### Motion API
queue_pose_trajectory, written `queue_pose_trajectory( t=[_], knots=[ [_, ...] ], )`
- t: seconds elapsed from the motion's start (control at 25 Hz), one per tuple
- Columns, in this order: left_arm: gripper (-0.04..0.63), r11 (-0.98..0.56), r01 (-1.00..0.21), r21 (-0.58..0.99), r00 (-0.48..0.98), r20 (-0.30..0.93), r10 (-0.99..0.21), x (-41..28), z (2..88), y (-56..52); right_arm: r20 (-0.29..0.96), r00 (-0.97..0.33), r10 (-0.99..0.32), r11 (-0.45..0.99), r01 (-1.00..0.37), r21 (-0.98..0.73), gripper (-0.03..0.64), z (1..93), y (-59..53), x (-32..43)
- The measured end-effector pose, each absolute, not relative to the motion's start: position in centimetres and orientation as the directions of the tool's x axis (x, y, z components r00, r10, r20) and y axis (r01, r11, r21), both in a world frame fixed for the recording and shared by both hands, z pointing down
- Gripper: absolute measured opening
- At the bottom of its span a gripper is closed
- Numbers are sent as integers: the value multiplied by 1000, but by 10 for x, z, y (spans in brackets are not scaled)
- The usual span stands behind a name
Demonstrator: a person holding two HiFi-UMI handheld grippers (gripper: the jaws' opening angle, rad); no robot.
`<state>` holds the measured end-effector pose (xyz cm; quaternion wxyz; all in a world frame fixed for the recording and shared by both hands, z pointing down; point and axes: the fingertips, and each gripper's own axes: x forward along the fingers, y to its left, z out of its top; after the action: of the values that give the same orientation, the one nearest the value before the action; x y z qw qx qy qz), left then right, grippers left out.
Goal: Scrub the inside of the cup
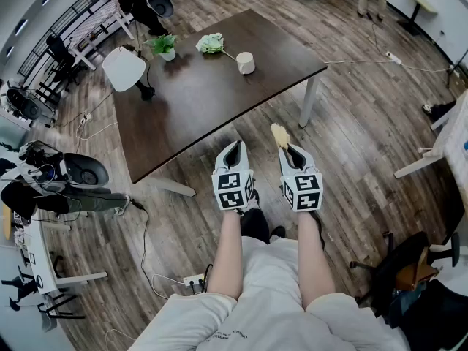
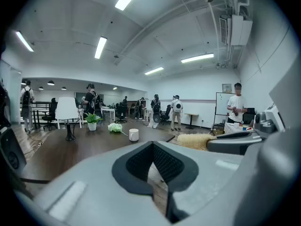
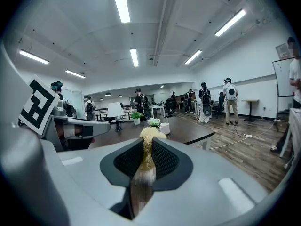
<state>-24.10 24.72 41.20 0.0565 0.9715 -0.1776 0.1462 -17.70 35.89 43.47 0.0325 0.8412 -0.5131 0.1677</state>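
Observation:
The white cup point(image 1: 246, 63) stands near the far right corner of the dark table point(image 1: 197, 101), well ahead of both grippers. It also shows small in the left gripper view point(image 2: 134, 134) and the right gripper view point(image 3: 164, 128). My right gripper point(image 1: 290, 151) is shut on a brush point(image 1: 279, 135), whose wooden handle runs between the jaws and whose yellowish bristles point(image 3: 149, 134) stick out in front. My left gripper point(image 1: 232, 147) is shut with nothing in it point(image 2: 153, 145). Both grippers hover over the wooden floor, short of the table's near edge.
On the table stand a white lamp point(image 1: 126, 70), a potted plant point(image 1: 162, 46) and a pale flower point(image 1: 210, 44). Cables and a power strip point(image 1: 191, 281) lie on the floor. Office chairs point(image 1: 80, 170) stand at the left. Several people stand beyond the table point(image 3: 229, 100).

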Motion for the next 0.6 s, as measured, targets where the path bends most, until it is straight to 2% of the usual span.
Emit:
queue_pose_trajectory(
  t=[0.32,0.52,0.6],
  knots=[
    [0,-945,-322,56,907,303,-291,-212,420,243,313,421,-852,-476,-870,-125,75,440,349,-159],
    [0,-938,-328,112,912,298,-283,-182,424,226,350,404,-845,-438,-899,-19,77,441,333,-138],
    [0,-936,-330,121,911,300,-283,-167,425,220,338,392,-856,-432,-901,-49,78,438,327,-124]
  ],
)
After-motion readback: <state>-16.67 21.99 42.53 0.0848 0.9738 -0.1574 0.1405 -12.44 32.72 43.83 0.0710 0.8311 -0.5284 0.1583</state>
